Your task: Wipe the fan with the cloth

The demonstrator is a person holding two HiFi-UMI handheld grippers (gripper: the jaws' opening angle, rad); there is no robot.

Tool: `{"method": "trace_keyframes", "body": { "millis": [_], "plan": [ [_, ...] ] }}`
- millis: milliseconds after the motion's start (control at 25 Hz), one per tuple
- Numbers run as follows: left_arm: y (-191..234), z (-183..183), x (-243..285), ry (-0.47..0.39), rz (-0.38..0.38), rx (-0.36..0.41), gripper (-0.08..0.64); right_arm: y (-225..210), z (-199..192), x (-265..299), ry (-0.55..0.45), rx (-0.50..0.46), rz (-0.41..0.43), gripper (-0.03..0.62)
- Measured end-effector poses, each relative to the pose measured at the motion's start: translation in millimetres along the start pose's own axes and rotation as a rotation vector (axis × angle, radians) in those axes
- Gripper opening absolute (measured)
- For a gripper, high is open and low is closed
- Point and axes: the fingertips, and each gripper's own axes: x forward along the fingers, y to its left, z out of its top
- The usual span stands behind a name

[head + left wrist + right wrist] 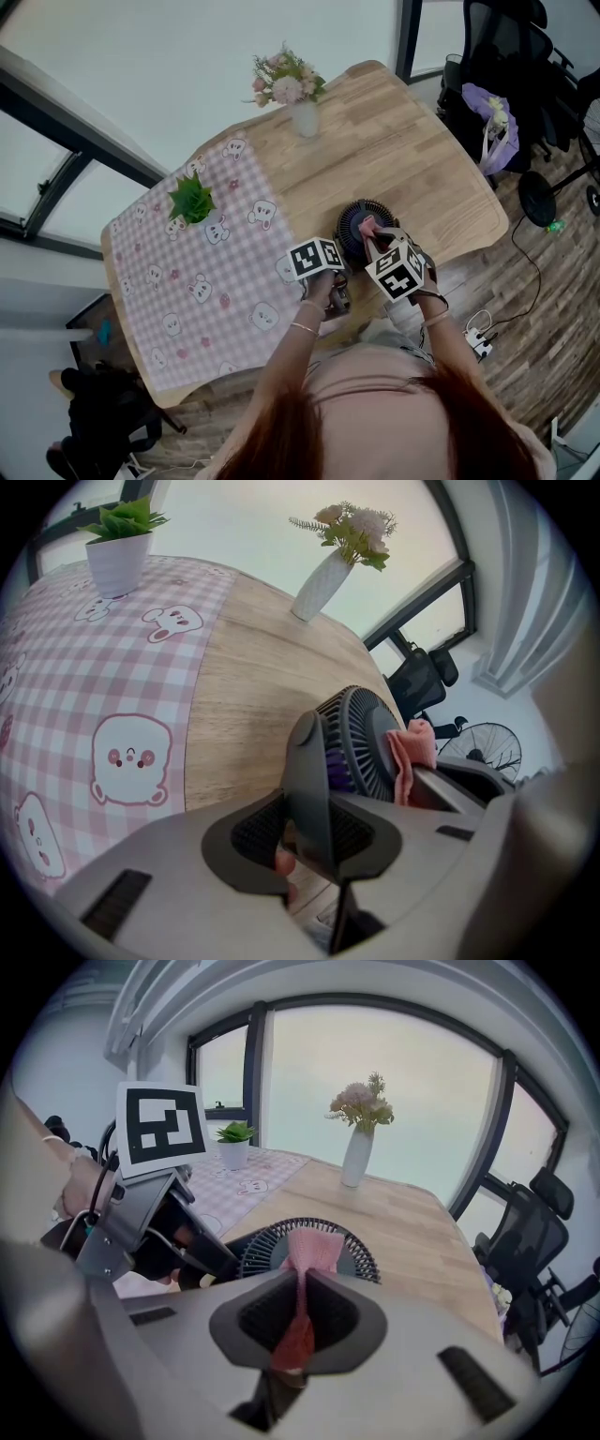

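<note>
Left gripper [314, 834]: jaws clamped on the dark side bracket of the fan [364, 738]. Right gripper [298, 1324]: jaws pinched together on the pink cloth [313, 1247], which lies against the fan's grille. The fan stands at the near edge of the tabletop [412, 159], just beside the checked tablecloth [187, 281].

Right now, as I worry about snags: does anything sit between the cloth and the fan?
Nothing visible does. The right gripper presses the pink cloth against the fan grille; the left gripper clamps the fan's frame.
</note>
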Motion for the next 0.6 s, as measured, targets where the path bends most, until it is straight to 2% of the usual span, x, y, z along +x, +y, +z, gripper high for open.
{"method": "trace_keyframes", "body": {
  "millis": [600],
  "plan": [
    [-0.4,0.1,0.2,0.008,-0.005,0.017,0.104,19.6,13.0,7.3,-0.006,-0.024,0.062,0.023]
  ]
}}
